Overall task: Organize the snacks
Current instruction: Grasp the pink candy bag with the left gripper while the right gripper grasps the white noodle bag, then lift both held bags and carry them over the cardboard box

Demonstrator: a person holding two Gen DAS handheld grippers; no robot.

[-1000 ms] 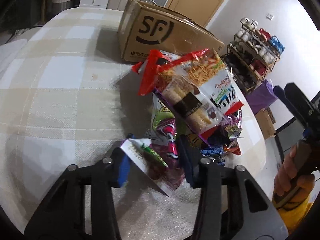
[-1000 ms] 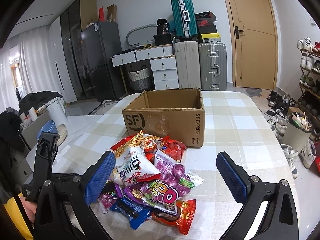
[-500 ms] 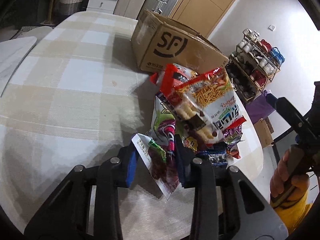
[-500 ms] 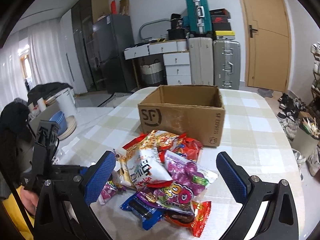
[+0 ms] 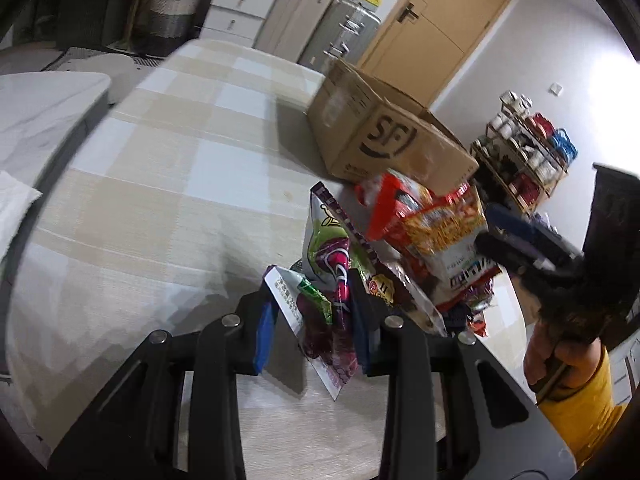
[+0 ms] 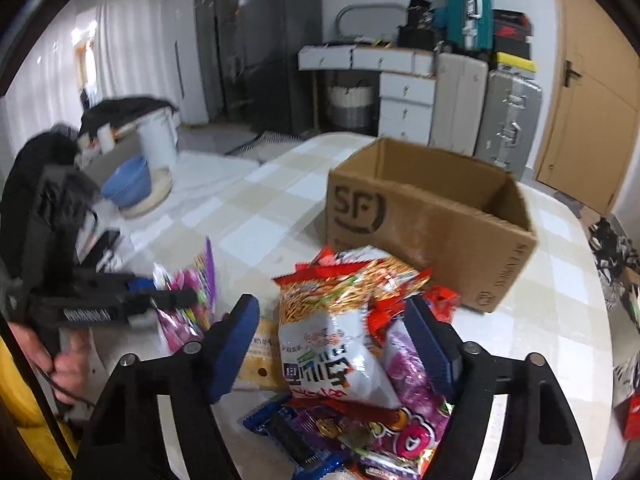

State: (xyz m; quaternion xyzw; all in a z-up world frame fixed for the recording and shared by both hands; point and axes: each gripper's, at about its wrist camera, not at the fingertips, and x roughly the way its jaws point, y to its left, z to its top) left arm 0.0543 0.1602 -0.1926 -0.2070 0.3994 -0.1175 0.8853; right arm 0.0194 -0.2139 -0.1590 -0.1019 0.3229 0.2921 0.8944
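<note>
The left gripper (image 5: 316, 320) is clamped tight on a purple snack packet (image 5: 320, 320), its blue pads squeezing the crinkled wrapper and holding it just off the checked tablecloth (image 5: 160, 168), at the near edge of the snack pile (image 6: 352, 360). From the right wrist view that same packet (image 6: 188, 304) shows as a purple blur at the left gripper's tip, off to the left of the heap. The right gripper (image 6: 332, 348) has its jaws partly open and they have just been closing; they straddle a white and red noodle-snack bag (image 6: 336, 340) on top of the pile, and the right-hand pad sits close against the wrappers, but a grip is not clear. The cardboard box (image 6: 432, 216) stands open on the table right behind the pile, apparently with nothing in it.
</note>
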